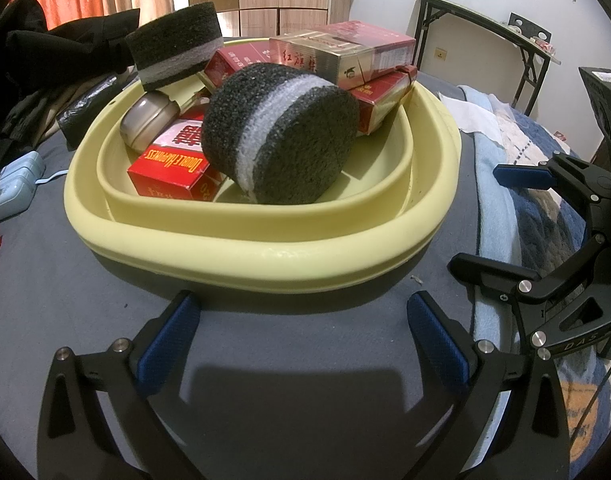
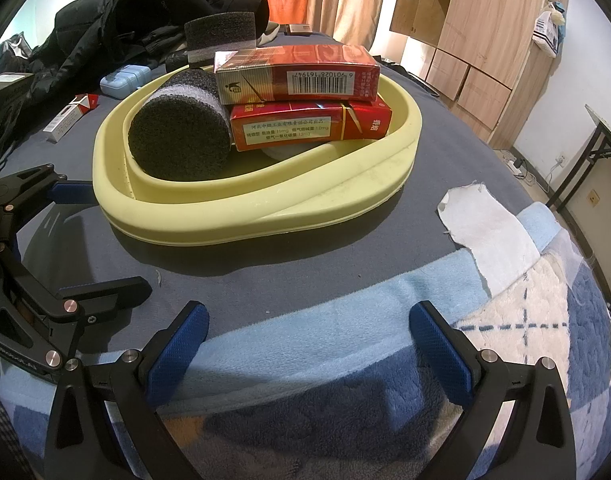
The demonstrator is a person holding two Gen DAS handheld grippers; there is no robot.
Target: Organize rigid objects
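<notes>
Grey bedding covers the bed point(image 1: 45, 280), with wooden wardrobes and orange curtains behind and a pale blue and patterned blanket point(image 2: 345, 320) along its near edge. At the middle of the left wrist view sits a pale yellow basin point(image 1: 265, 256), its collapsed wall folded inside the rim. Inside it, a dark round sponge with a pale band point(image 1: 281, 136) lies on its side toward 6 o'clock, a red Double Happiness carton point(image 1: 173, 168) just beside it at 8 o'clock, and a small metal tin point(image 1: 149, 124) at 9 o'clock. Toward 1 o'clock two red cigarette packs are stacked, the upper pack point(image 2: 297, 74) resting on the lower pack point(image 2: 309, 126). A second banded sponge point(image 1: 177, 46) stands at the basin's far rim near 11 o'clock. The left hand-held gripper point(image 1: 301, 344) has its blue-padded jaws spread wide and holds nothing, just short of the basin. The right hand-held gripper point(image 2: 309, 348) is likewise wide apart and empty over the blanket, with a white cloth point(image 2: 489, 236) at 2 o'clock.
</notes>
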